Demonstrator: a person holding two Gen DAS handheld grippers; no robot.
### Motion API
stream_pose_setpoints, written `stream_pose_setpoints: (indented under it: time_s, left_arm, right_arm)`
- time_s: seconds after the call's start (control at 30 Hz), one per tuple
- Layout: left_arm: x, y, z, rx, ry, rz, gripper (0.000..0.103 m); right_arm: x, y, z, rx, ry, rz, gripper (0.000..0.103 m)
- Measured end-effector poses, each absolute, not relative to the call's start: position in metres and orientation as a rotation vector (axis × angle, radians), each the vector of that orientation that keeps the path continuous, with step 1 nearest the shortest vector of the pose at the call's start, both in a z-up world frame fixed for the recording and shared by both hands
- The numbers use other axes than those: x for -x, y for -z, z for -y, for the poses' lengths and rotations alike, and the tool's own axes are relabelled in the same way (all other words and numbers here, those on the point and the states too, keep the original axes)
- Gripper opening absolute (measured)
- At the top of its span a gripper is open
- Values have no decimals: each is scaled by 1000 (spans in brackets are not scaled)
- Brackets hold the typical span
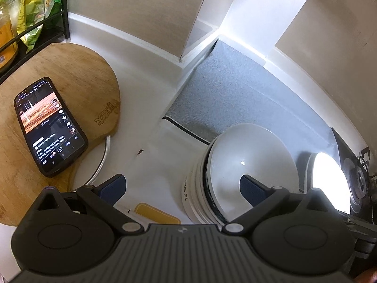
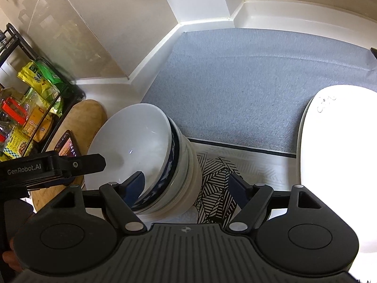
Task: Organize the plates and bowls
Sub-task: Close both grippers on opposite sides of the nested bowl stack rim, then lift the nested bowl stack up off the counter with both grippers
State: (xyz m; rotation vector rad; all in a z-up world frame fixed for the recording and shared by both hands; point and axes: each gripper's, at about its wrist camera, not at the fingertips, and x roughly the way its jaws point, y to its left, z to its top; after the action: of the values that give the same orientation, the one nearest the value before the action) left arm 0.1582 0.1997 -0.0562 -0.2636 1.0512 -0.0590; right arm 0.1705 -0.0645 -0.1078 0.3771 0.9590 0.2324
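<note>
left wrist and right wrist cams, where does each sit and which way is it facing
Left wrist: on the left tongs, facing down along the open fingers at the counter; phone on a cutting board left, stack of bowls right.
Right wrist: on the right tongs, open around the stack of bowls, facing the grey mat; white plate right, left tongs entering left.
Shared: bowls, mat, cutting board, phone, plate.

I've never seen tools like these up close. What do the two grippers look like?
Each gripper, left and right, has a ribbed dark grey body, two round black hubs, silver rivets, black link arms and dark blue finger pads. The left one's side reads "GenRobot.AI" in the right view.
</note>
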Motion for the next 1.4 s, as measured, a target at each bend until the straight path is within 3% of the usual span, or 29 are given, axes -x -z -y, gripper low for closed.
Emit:
stream_pose_setpoints:
  time_s: [1.4]
  left_arm:
    - [-202,98,-195,218,112,-1158,103]
  right_arm:
    - [-203,136,54,-429,-231,-1070,82]
